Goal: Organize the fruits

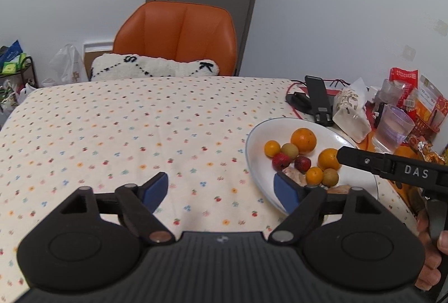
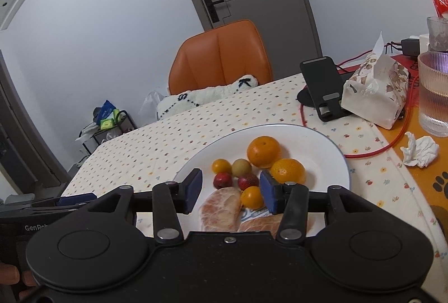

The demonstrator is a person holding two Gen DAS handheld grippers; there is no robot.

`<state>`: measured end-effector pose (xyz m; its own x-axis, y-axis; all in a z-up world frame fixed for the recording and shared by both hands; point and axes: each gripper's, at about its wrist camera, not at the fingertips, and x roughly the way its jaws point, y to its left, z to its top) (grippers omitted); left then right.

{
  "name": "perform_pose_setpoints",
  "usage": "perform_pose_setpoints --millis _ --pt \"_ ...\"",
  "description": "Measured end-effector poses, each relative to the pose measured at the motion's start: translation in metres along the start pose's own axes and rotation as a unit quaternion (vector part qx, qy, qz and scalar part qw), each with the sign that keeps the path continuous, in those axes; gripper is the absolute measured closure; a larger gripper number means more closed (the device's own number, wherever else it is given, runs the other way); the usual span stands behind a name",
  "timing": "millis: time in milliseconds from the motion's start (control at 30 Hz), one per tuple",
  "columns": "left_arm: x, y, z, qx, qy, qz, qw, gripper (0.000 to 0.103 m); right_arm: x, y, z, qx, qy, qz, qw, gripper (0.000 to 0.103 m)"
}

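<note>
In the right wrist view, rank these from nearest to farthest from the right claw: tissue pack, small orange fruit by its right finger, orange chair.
1. Small orange fruit, between the fingers.
2. Tissue pack, far right.
3. Orange chair, behind the table.

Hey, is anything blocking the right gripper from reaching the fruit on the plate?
Nothing visible does. The right gripper hangs open over the near side of the white plate, with the small orange and a red fruit directly ahead between its fingers.
</note>
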<state>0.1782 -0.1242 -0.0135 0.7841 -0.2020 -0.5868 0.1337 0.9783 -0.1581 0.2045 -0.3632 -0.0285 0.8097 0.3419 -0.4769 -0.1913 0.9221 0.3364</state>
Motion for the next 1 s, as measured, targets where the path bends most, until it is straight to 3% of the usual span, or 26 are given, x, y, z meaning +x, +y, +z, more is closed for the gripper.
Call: perform_pose_setpoints --millis 667,1000 --pt "-0.055 0.022 -0.034 -0.03 -0.023 0.046 0.9982 0.012 -0.03 0.037 -0.025 -0.03 -0.006 0.032 0.999 0.035" --pt "-0.086 0.025 -0.043 -0.039 -0.042 0.055 0.9968 0.001 -0.049 0.053 -0.028 -0.044 -0.014 0.051 0.998 0.02"
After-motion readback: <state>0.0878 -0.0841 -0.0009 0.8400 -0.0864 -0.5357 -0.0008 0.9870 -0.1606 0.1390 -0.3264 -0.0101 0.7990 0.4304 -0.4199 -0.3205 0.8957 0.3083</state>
